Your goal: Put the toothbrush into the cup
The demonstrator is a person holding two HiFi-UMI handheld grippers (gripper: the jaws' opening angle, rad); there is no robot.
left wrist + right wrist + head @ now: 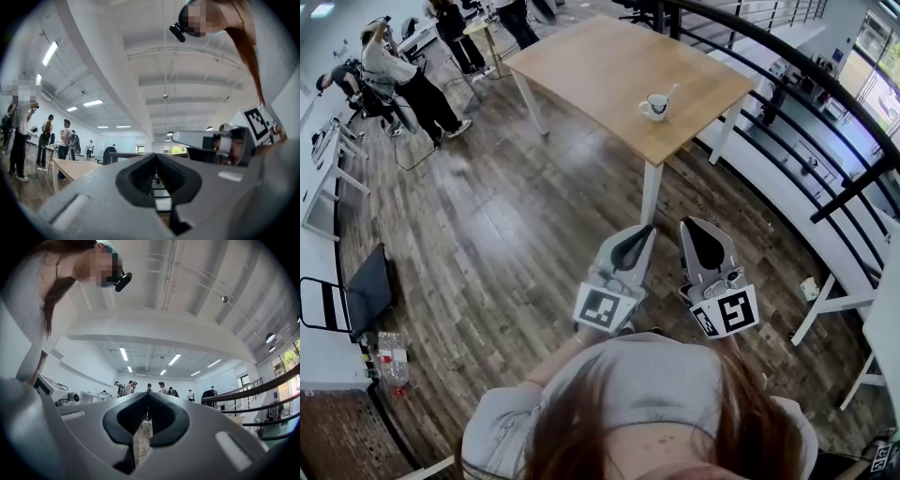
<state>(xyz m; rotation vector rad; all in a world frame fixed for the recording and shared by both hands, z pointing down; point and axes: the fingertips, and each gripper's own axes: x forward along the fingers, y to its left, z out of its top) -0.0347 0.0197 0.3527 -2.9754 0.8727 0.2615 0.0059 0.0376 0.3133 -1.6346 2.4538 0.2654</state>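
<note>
The wooden floor point(506, 244) fills most of the head view, and a wide stretch of it lies between the person and the work. Any return to the desk means walking, and a hurried step could jolt whatever the grippers then reach for.

The desk point(609, 75) stands in the upper middle of the frame, with a dark railing point(825, 103) curving down the right side behind it. That side looks tight. An elbow or a gripper swung wide there could catch the rail.

The left gripper point(634, 246) and the right gripper point(701, 234) sit low in the centre, close to the body and well apart from the desk. Both have their jaws together with nothing between them, which each gripper view confirms. If they go back toward the desk in this state, they would arrive as blunt wedges able only to push.

The cup point(655, 107) is on the desk toward its right edge. A nudge from that direction could slide it off or tip it over.

The toothbrush point(670, 94) appears to lean out of the cup already, though it is small and hard to make out. Its upper end sticks out past the rim, so a passing brush against it could lever it out or topple the cup.
</note>
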